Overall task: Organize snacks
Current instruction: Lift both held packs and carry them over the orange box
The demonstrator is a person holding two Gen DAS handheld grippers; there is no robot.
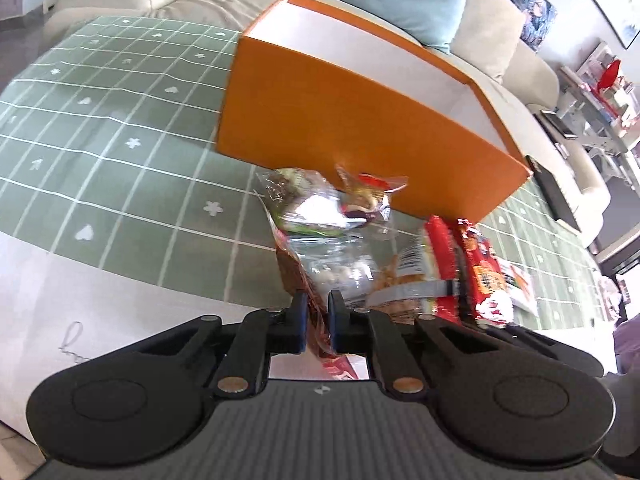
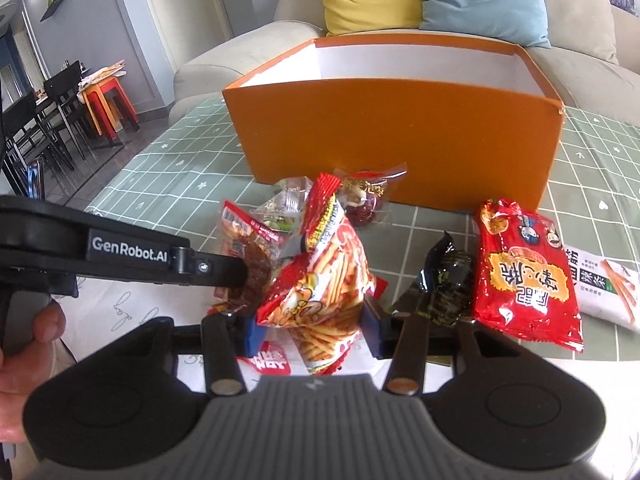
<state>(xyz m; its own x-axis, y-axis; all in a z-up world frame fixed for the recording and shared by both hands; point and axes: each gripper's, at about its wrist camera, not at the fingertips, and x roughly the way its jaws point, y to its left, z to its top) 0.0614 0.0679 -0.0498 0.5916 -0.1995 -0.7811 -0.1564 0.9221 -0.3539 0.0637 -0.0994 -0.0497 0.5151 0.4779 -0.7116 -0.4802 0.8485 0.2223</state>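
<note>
An open orange box (image 1: pixel 360 120) (image 2: pixel 400 140) with a white inside stands on the green checked tablecloth (image 1: pixel 120 140), behind a heap of snack packets. My left gripper (image 1: pixel 318 320) (image 2: pixel 236 280) is shut on a packet of brown meat snack (image 1: pixel 292 272) (image 2: pixel 256 272) at the left of the heap. Between the blue pads of my right gripper (image 2: pixel 310 330) a red bag of stick snacks (image 2: pixel 328 280) (image 1: pixel 436 256) stands upright, and the pads touch both its sides. A red bag (image 2: pixel 524 276), a black packet (image 2: pixel 444 284) and a white packet (image 2: pixel 608 288) lie to the right.
Clear packets (image 2: pixel 368 196) (image 1: pixel 312 208) lie just before the box's front wall. A beige sofa (image 2: pixel 240 52) with yellow and blue cushions runs behind the table. Dining chairs (image 2: pixel 52 112) stand far left. A person's hand (image 2: pixel 24 340) holds the left gripper's handle.
</note>
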